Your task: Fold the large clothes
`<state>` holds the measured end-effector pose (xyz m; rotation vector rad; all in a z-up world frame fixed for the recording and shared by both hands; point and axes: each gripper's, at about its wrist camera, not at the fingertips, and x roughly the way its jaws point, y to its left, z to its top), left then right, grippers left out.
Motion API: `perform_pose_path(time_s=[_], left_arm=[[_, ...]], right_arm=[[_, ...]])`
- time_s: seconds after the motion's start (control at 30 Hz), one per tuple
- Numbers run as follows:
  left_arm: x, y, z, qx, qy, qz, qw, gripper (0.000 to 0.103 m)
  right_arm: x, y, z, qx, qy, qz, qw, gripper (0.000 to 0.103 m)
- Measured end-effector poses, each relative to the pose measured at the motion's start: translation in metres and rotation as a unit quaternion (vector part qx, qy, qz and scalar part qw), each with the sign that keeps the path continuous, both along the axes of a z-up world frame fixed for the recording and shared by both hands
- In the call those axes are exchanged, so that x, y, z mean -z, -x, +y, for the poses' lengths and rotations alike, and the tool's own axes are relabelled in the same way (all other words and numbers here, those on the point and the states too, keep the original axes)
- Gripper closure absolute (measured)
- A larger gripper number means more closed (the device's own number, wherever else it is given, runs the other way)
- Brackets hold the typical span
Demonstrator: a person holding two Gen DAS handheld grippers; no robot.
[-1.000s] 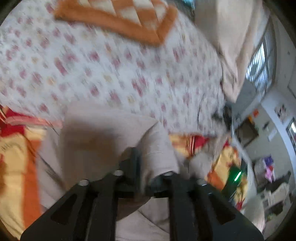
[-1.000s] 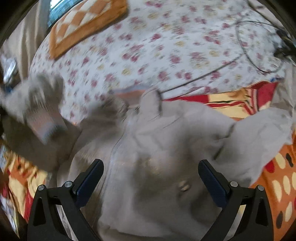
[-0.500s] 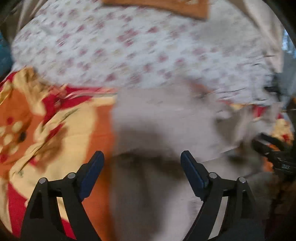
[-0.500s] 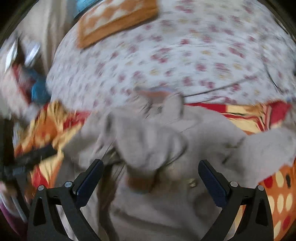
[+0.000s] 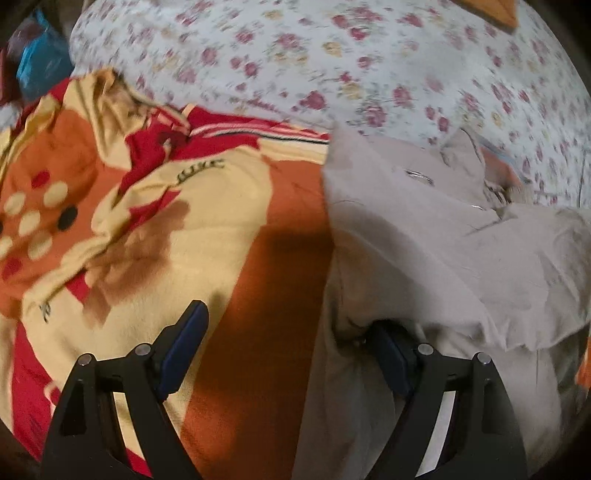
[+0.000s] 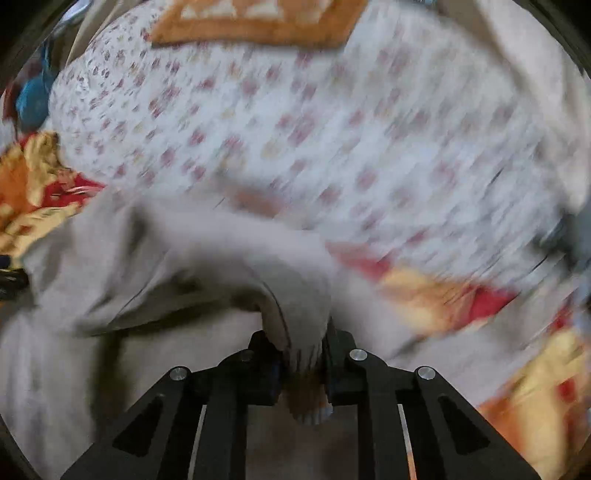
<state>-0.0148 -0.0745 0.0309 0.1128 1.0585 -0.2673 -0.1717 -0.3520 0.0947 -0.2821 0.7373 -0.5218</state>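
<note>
A white bedsheet with small red and yellow flowers (image 5: 369, 66) covers the bed. On it lies an orange, red and yellow blanket (image 5: 155, 229). An orange checked mat (image 6: 258, 18) lies at the far edge.

garment (image 5: 424, 236): we see matt beige woven cloth, creased, with small shiny metal snaps
blanket (image 5: 155, 206): fleecy, soft-napped cloth in orange, red and cream
bedsheet (image 5: 332, 62): thin matt floral cotton-like cloth
left gripper (image 5: 291, 354): matt black plastic, dark blue pads, bright metal screws
</note>
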Motion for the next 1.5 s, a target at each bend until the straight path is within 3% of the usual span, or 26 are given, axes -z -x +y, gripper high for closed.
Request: perform_pose_path(time_s=[0.03, 0.07, 0.1, 0.13, 0.17, 0.23, 0.4, 0.5, 0.6, 0.67, 0.8, 0.93, 1.07, 1.2, 1.3, 1.37, 1.43, 1.5], left_arm=[[0.003, -0.002, 0.000, -0.004, 0.001, 0.004, 1.0000, 0.018], [0.005, -0.003, 0.001, -0.008, 0.003, 0.009, 0.9999, 0.018], [0.006, -0.004, 0.003, -0.011, 0.006, 0.011, 0.9999, 0.018], [0.006, -0.004, 0.005, -0.013, 0.009, 0.010, 0.9998, 0.018], [0.005, -0.005, 0.006, -0.016, 0.011, 0.009, 0.9998, 0.018], [0.004, -0.006, 0.011, -0.027, 0.019, 0.009, 0.9994, 0.018], [-0.002, -0.006, 0.021, -0.048, 0.048, 0.012, 0.9976, 0.018], [-0.012, 0.002, 0.028, -0.053, 0.064, 0.000, 0.9965, 0.018], [-0.016, 0.005, 0.033, -0.058, 0.070, -0.007, 0.9958, 0.018], [-0.014, 0.002, 0.035, -0.063, 0.075, -0.003, 0.9952, 0.018], [-0.008, -0.012, 0.042, -0.081, 0.092, 0.010, 0.9924, 0.017], [0.005, -0.019, 0.062, -0.110, 0.133, 0.052, 0.9836, 0.017], [-0.002, -0.013, 0.059, -0.101, 0.115, 0.041, 0.9873, 0.017], [-0.017, 0.000, 0.056, -0.085, 0.089, 0.022, 0.9922, 0.017], [-0.033, 0.012, 0.054, -0.079, 0.058, -0.016, 0.9951, 0.017], [-0.048, 0.020, 0.057, -0.093, 0.027, -0.057, 0.9937, 0.017], [-0.058, 0.023, 0.060, -0.102, 0.031, -0.087, 0.9905, 0.017], [-0.062, 0.023, 0.059, -0.102, 0.060, -0.101, 0.9879, 0.017]], right_arm=[[0.002, -0.002, -0.004, 0.012, 0.037, 0.001, 0.999, 0.085], [0.011, -0.007, -0.011, 0.031, 0.079, 0.023, 0.996, 0.075], [0.023, -0.013, -0.019, 0.049, 0.101, 0.062, 0.992, 0.063], [0.035, -0.014, -0.029, 0.061, 0.093, 0.106, 0.988, 0.062], [0.041, -0.009, -0.039, 0.066, 0.058, 0.126, 0.988, 0.064], [0.034, 0.012, -0.058, 0.080, -0.027, 0.110, 0.990, 0.062], [-0.010, 0.045, -0.073, 0.107, -0.112, 0.035, 0.987, 0.041], [-0.027, 0.051, -0.057, 0.049, -0.227, -0.007, 0.973, 0.039], [-0.024, 0.033, -0.024, -0.040, -0.316, -0.003, 0.948, 0.039], [-0.020, 0.016, 0.007, -0.089, -0.336, 0.020, 0.937, 0.039], [-0.009, -0.020, 0.074, -0.175, -0.301, 0.084, 0.934, 0.039], [0.007, -0.031, 0.100, -0.181, -0.268, 0.098, 0.941, 0.039], [0.018, -0.019, 0.053, -0.126, -0.282, 0.097, 0.946, 0.039], [0.015, 0.001, -0.024, -0.028, -0.315, 0.063, 0.946, 0.039], [0.018, 0.005, -0.051, -0.025, -0.331, 0.059, 0.941, 0.039], [0.028, 0.000, -0.056, -0.002, -0.304, 0.101, 0.947, 0.044], [0.027, 0.006, -0.052, -0.001, -0.317, 0.116, 0.941, 0.046], [0.013, 0.015, -0.049, -0.028, -0.348, 0.101, 0.932, 0.041]])
